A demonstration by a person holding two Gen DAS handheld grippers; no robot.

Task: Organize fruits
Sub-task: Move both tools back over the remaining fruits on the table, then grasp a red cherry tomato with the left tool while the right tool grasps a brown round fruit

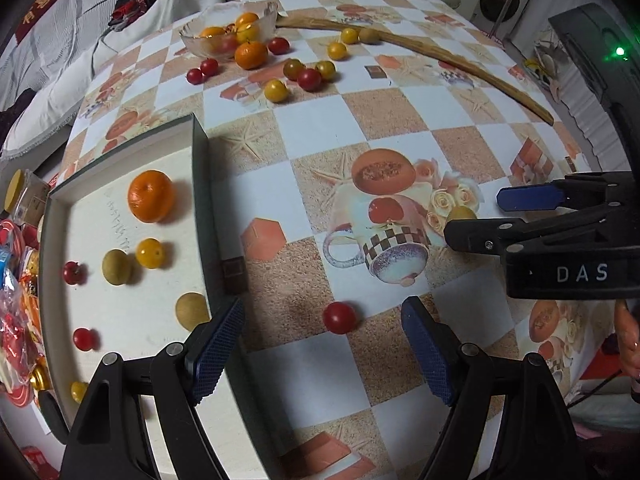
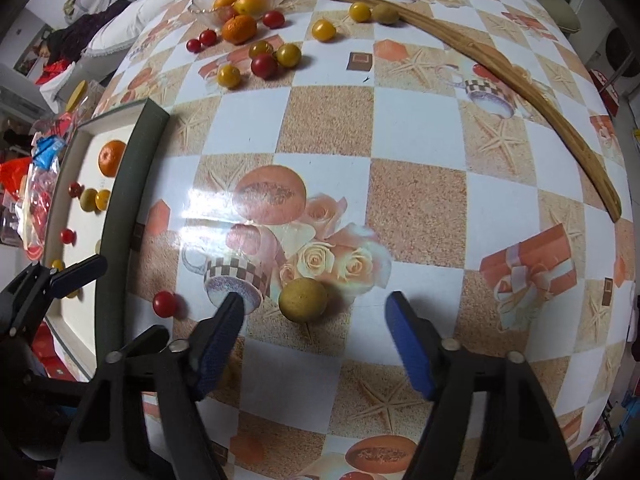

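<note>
A red cherry tomato (image 1: 340, 317) lies on the patterned tablecloth between the blue pads of my left gripper (image 1: 322, 314); the pads stand apart from it, so the gripper is open. In the right wrist view a yellow-green round fruit (image 2: 303, 300) sits between the pads of my right gripper (image 2: 315, 304), which is open and not touching it. The white tray (image 1: 200, 184) with a dark rim at the left holds a mandarin (image 1: 151, 196), a yellow tomato (image 1: 150, 253), red tomatoes and tan fruits.
At the table's far side a glass bowl (image 1: 228, 34) holds mandarins, with several loose tomatoes and a mandarin (image 1: 251, 55) around it. A long curved wooden stick (image 1: 440, 56) lies across the far right. Packets and clutter lie left of the tray.
</note>
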